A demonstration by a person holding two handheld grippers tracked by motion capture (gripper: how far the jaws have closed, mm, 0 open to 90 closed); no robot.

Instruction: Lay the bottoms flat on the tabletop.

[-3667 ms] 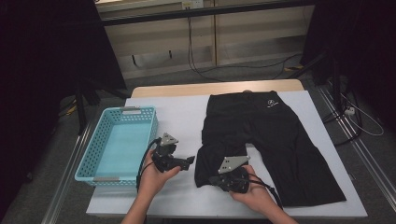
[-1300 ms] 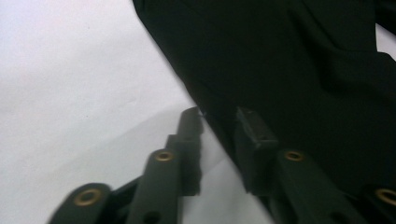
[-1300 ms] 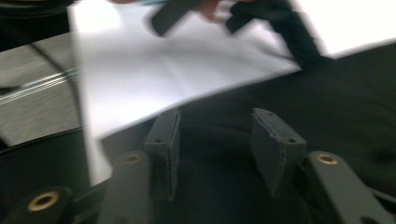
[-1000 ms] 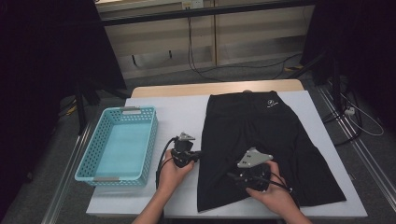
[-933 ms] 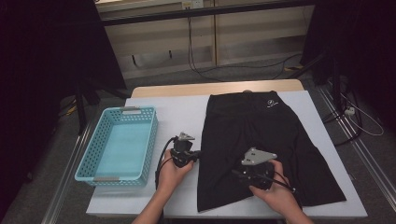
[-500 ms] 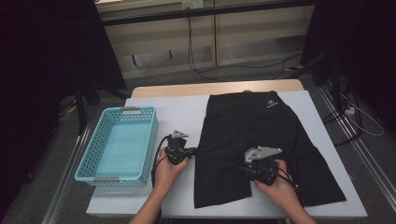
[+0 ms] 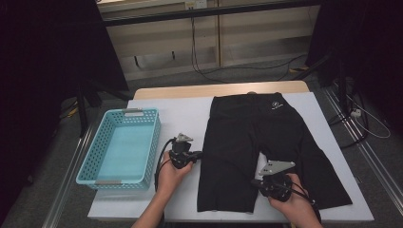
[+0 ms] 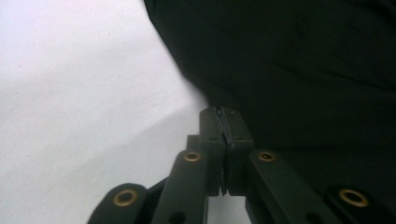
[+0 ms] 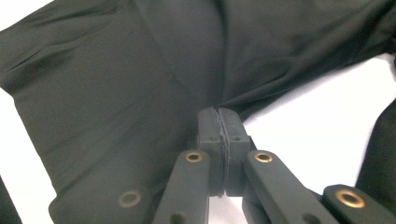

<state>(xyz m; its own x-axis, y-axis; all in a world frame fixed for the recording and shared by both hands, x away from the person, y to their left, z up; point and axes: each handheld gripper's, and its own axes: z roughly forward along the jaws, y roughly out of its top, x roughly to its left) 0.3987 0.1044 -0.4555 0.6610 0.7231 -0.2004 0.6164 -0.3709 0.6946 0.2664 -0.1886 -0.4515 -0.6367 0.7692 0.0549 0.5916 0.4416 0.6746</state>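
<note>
The left tongs point(image 7: 197, 154) are pressed together, pinching the outer edge of the black shorts point(image 7: 259, 137) at the left leg; in the left gripper view the jaws meet right on the dark hem point(image 8: 219, 109), and they have just eased a little. The right tongs point(image 7: 256, 182) have just been closing and now clamp the inner edge of the same leg, fabric caught between the pads point(image 9: 218, 114). The shorts lie flat on the white worktop point(image 7: 180, 114), waistband at the far side. A light blue basket point(image 7: 97, 164) sits well to the left.
</note>
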